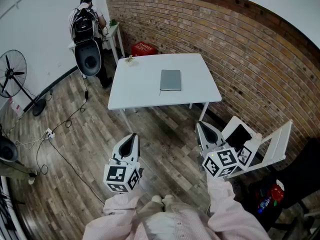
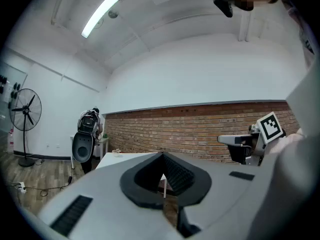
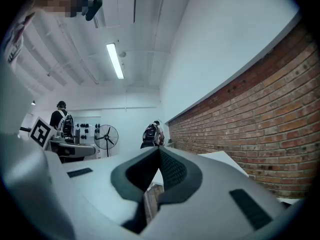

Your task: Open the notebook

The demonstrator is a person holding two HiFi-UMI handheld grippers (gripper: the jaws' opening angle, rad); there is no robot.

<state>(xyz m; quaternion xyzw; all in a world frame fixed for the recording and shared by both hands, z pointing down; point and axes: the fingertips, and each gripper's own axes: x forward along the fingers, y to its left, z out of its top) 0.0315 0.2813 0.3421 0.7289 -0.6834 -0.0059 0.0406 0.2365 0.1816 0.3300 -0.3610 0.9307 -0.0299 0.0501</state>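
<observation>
A closed grey notebook (image 1: 170,80) lies flat on the white table (image 1: 145,91), right of the table's middle. Both grippers hang well short of the table over the wood floor, and both point level. My left gripper (image 1: 132,136) is shut with nothing between its jaws; in the left gripper view its tips (image 2: 162,157) meet. My right gripper (image 1: 202,127) is shut and holds nothing either, its tips (image 3: 159,150) closed together in the right gripper view. The notebook is hidden behind the jaws in both gripper views.
A white folding chair (image 1: 262,146) stands close by my right gripper. A brick wall (image 1: 240,49) runs behind the table. A small object (image 1: 131,59) sits at the table's far left corner. A person with a backpack (image 1: 86,21), a red crate (image 1: 143,48), a fan (image 1: 12,74) and floor cables (image 1: 50,134) are nearby.
</observation>
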